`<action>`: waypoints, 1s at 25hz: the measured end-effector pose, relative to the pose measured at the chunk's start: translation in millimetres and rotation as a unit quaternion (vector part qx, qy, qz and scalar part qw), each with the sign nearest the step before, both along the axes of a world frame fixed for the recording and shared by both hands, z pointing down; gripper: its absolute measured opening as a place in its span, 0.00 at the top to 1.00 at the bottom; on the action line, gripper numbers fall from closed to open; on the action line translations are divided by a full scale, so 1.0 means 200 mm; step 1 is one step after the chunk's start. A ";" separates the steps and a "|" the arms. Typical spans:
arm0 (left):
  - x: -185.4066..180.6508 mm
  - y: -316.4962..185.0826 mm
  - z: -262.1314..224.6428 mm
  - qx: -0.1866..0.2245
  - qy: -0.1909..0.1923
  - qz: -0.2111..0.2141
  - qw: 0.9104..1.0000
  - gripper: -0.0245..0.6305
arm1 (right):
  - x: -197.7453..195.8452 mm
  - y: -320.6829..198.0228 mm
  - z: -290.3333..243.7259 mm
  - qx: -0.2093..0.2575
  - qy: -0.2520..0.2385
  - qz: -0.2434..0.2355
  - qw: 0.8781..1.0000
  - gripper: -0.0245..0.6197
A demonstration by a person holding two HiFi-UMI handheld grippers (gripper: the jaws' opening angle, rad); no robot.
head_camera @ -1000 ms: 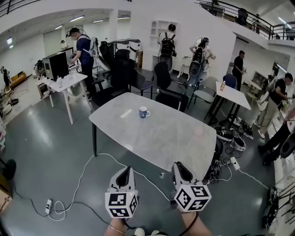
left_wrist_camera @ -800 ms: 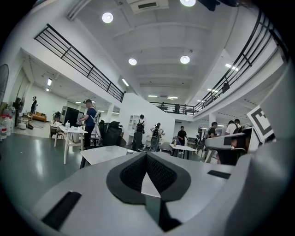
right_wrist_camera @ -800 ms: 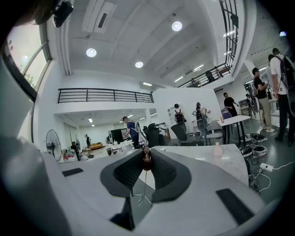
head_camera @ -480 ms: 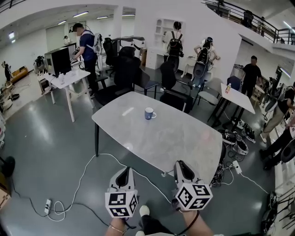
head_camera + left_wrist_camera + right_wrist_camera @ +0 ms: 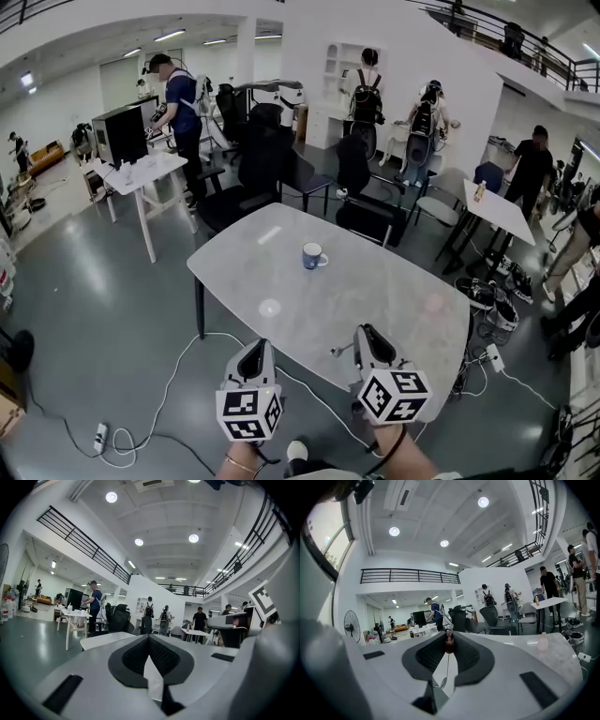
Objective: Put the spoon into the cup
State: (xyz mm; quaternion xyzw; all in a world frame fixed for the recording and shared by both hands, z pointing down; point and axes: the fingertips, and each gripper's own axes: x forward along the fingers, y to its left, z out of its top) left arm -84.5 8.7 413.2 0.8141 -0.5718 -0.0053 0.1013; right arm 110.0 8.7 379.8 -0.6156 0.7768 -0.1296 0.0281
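A blue-and-white cup [image 5: 314, 255] stands upright toward the far side of the pale marble table [image 5: 394, 309]. My right gripper [image 5: 364, 333] hovers at the table's near edge, shut on a thin spoon [image 5: 339, 351] that sticks out to its left. In the right gripper view the spoon's brown handle end [image 5: 449, 642] is pinched at the jaw tips [image 5: 449, 639], and its shaft hangs down to the small bowl. My left gripper [image 5: 251, 349] is over the floor short of the table, its jaws [image 5: 149, 637] closed together with nothing in them.
A small pinkish object [image 5: 433, 304] sits at the table's right side. White cables and a power strip [image 5: 100, 438] run across the grey floor under the near edge. Dark office chairs [image 5: 366, 211] stand behind the table, with more white tables [image 5: 141, 173] and several people beyond.
Both grippers have advanced toward the table, which now lies closer and larger in the head view. The right gripper's tip has reached the near edge. The spoon stays held.
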 end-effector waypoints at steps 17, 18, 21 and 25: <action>0.14 -0.58 0.01 -0.015 -0.028 0.014 0.999 0.95 | 0.19 -0.55 0.11 -0.027 -0.049 0.021 0.998 0.86; 0.14 -0.60 0.02 -0.017 -0.028 0.016 0.999 0.95 | 0.19 -0.57 0.13 -0.030 -0.051 0.022 0.998 0.86; 0.15 -0.68 0.04 -0.022 -0.031 0.021 0.999 0.95 | 0.19 -0.63 0.17 -0.040 -0.056 0.027 0.997 0.86; 0.18 -0.81 0.06 -0.026 -0.025 0.034 0.999 0.95 | 0.19 -0.73 0.19 -0.045 -0.056 0.033 0.997 0.86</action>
